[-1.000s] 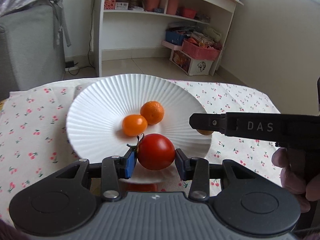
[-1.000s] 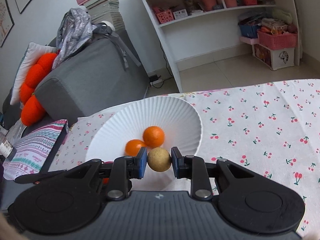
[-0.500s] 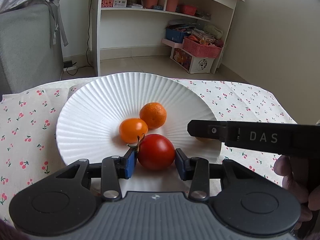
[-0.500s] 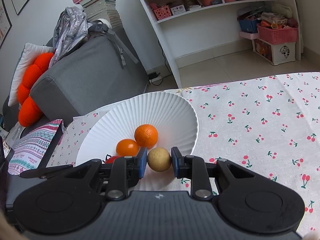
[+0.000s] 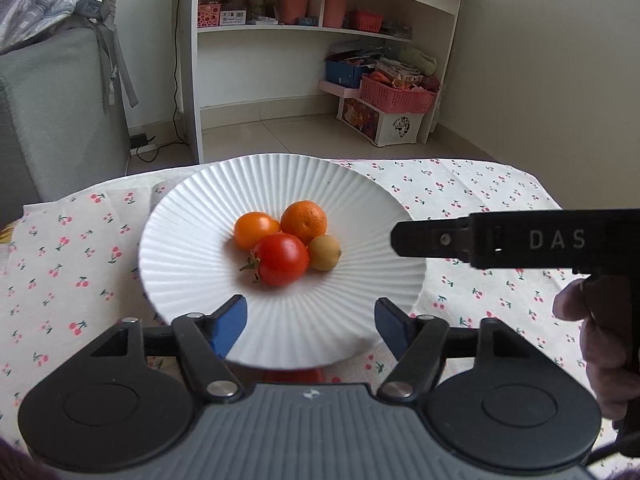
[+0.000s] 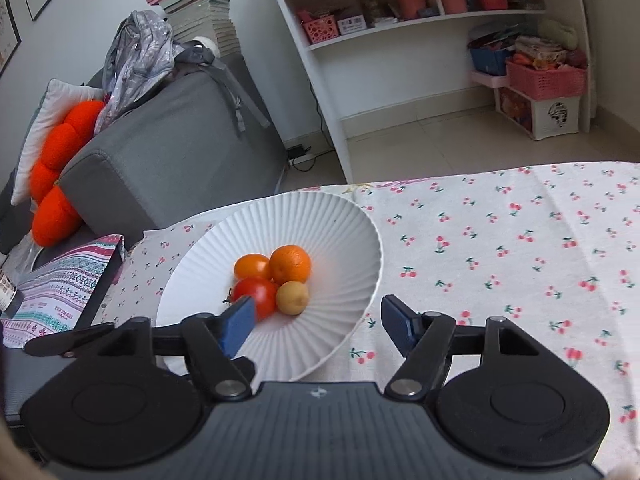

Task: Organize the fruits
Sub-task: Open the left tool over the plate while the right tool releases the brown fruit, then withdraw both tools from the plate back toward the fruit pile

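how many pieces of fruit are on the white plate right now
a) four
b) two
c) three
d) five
a) Four sit bunched together in the middle of the white plate: a red tomato, two oranges and a small tan fruit.

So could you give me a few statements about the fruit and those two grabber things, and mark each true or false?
1. Four fruits sit on the white plate. True.
2. The left gripper grips the red tomato. False: its jaws are opening, nothing between them.
3. The small tan fruit touches the tomato. True.
4. The right gripper holds the tan fruit. False: its jaws are opening and the fruit lies on the plate.
5. The cloth is plain white. False: cherry print.
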`<state>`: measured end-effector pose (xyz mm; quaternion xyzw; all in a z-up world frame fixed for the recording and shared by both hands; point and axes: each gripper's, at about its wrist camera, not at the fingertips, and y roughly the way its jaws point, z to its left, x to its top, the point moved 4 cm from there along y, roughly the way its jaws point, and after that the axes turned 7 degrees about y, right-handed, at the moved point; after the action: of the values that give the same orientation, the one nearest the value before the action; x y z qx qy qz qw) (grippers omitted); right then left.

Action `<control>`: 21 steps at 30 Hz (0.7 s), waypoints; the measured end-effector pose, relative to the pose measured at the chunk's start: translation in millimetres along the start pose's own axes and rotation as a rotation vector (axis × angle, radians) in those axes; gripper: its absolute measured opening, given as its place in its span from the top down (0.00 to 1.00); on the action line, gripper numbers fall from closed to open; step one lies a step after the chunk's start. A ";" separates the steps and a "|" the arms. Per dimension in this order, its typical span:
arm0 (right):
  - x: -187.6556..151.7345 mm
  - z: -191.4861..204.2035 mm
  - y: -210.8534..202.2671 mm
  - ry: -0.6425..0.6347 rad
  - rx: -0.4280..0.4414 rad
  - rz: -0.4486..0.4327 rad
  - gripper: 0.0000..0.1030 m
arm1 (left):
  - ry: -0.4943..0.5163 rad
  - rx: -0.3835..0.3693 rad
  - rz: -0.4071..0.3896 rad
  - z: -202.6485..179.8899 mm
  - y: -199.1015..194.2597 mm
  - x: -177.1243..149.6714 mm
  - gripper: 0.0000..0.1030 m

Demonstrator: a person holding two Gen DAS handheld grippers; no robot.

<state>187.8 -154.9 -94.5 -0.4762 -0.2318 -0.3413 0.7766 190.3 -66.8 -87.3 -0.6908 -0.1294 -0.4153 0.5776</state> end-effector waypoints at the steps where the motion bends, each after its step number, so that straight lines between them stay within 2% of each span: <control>1: -0.3 0.2 -2.9 0.000 -0.005 0.000 0.31 | 0.001 0.001 -0.002 -0.2 -3.2 -0.5 0.32; 9: -7.1 7.7 -23.7 -0.010 -0.030 -0.004 0.18 | 0.016 0.011 0.018 -4.0 -32.8 -11.0 0.22; 13: -11.3 12.4 -36.6 -0.018 -0.030 -0.021 0.07 | 0.022 0.029 0.028 -5.1 -45.0 -17.9 0.17; 21: -25.2 20.8 -57.7 -0.075 -0.054 -0.023 0.01 | 0.036 0.065 0.051 -7.9 -66.5 -30.2 0.08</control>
<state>127.1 -146.5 -69.1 -0.5068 -0.2569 -0.3383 0.7502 124.4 -44.9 -63.3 -0.6671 -0.1148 -0.4086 0.6123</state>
